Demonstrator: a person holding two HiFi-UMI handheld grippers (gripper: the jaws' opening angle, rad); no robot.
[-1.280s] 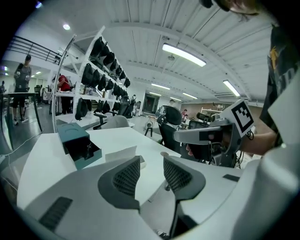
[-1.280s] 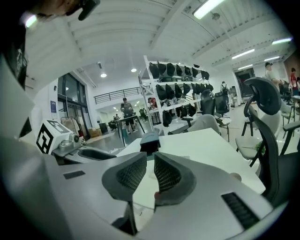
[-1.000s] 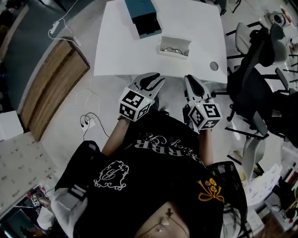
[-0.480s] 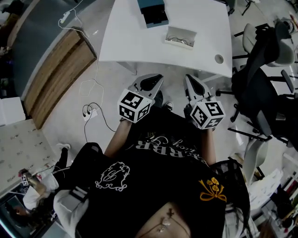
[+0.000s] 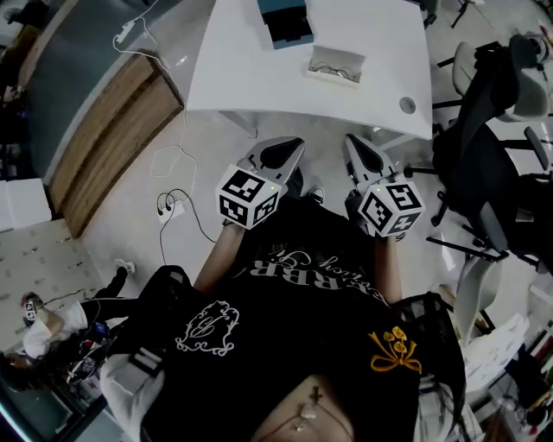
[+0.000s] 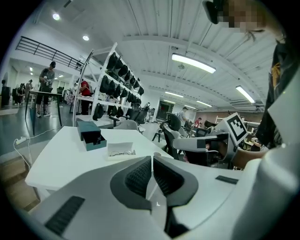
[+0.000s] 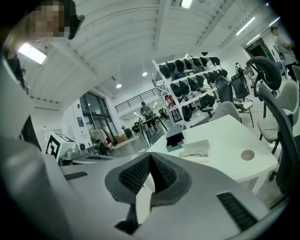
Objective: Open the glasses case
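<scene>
Head view: the teal case (image 5: 285, 22) sits at top centre on the table (image 5: 242, 78), with a white tray (image 5: 335, 65) just below it. The left gripper (image 5: 289, 148) and right gripper (image 5: 354, 145) hang mid-frame, short of the table's edge.

Left gripper view: its jaws have just closed on nothing.

Right gripper view: jaws pinched together, empty.

I judge the case a stiff, light box, perhaps a sleeve with a drawer. I'd pin the sleeve and pull the drawer's end.
</scene>
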